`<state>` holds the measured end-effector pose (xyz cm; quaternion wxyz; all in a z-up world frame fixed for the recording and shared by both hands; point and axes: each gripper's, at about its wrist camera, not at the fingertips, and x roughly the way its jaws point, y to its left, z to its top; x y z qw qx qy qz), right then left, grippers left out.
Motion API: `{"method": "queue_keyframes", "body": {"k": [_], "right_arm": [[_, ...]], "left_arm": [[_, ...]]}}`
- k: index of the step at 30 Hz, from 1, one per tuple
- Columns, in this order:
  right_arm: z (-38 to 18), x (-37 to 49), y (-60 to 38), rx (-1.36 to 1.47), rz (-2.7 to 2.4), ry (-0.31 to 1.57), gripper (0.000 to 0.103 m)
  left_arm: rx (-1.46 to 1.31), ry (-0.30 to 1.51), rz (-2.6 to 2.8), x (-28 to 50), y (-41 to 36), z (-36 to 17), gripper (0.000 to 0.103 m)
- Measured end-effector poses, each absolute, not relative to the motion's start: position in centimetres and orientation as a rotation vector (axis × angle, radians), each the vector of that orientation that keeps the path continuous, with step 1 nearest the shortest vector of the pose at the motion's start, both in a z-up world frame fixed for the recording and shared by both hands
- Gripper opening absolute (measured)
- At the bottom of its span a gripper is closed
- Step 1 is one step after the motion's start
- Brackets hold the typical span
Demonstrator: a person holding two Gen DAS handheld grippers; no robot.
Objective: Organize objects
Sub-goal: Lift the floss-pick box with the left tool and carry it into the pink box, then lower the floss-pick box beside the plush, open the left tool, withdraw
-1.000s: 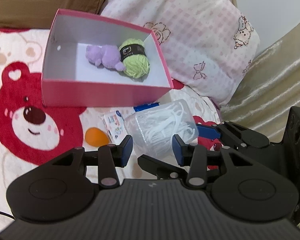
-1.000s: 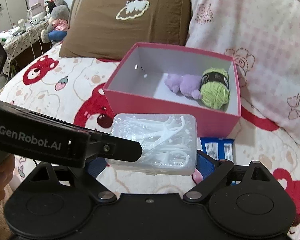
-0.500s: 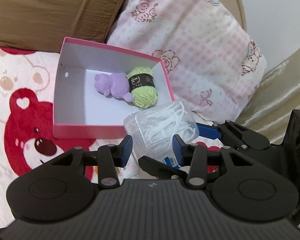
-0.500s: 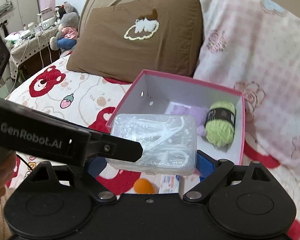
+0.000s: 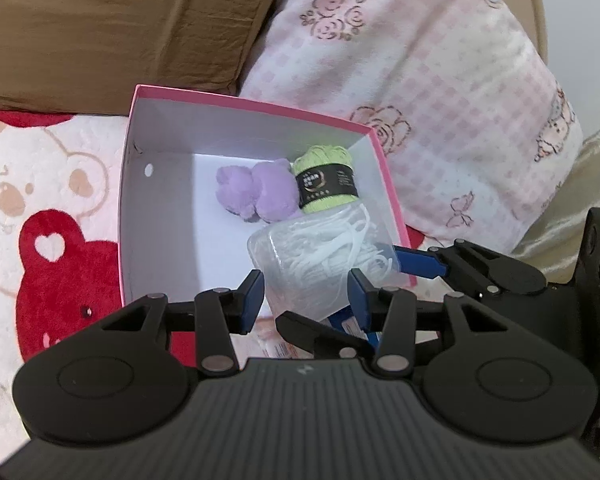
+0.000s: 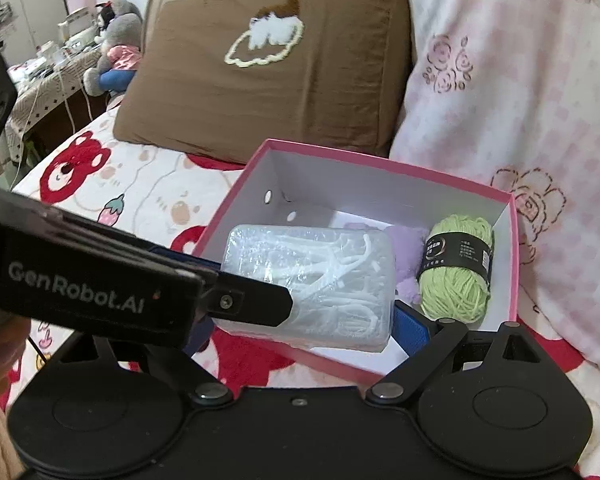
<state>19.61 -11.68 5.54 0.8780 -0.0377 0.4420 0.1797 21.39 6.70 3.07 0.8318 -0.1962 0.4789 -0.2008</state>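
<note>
The clear glossy plastic case of white floss picks (image 6: 312, 284) looks smooth, while the pink cardboard box (image 5: 129, 184) has a matt white paper lining. The lime-green yarn ball (image 6: 456, 270) is fibrous with a glossy black paper band, the lilac plush toy (image 5: 256, 194) fuzzy. The fleecy bear-print bed blanket (image 5: 48, 216) looks soft and napped.

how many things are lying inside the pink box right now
2: a purple plush toy on the floor of the pink box and a green yarn ball beside it. The clear floss-pick case is held above the box, hiding part of the floor.
</note>
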Motion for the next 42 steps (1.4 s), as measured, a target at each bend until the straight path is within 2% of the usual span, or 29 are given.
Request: {"method": "queue_keyframes", "body": {"k": [13, 23, 42], "right_arm": [[0.1, 23.6, -12.6, 0.017, 0.376, 0.937, 0.095], [-3.1, 27.1, -14.4, 0.038, 0.362, 1.000, 0.095], [-5.5, 29.4, -13.0, -0.036, 0.368, 1.127, 0.095]], "left_arm": [[-0.424, 1.042, -0.402, 25.1, 5.7, -1.6, 0.044], [-0.485, 1.032, -0.377, 27.1, 5.0, -5.3, 0.038], [-0.440, 1.023, -0.368, 27.9, 4.8, -6.8, 0.034]]}}
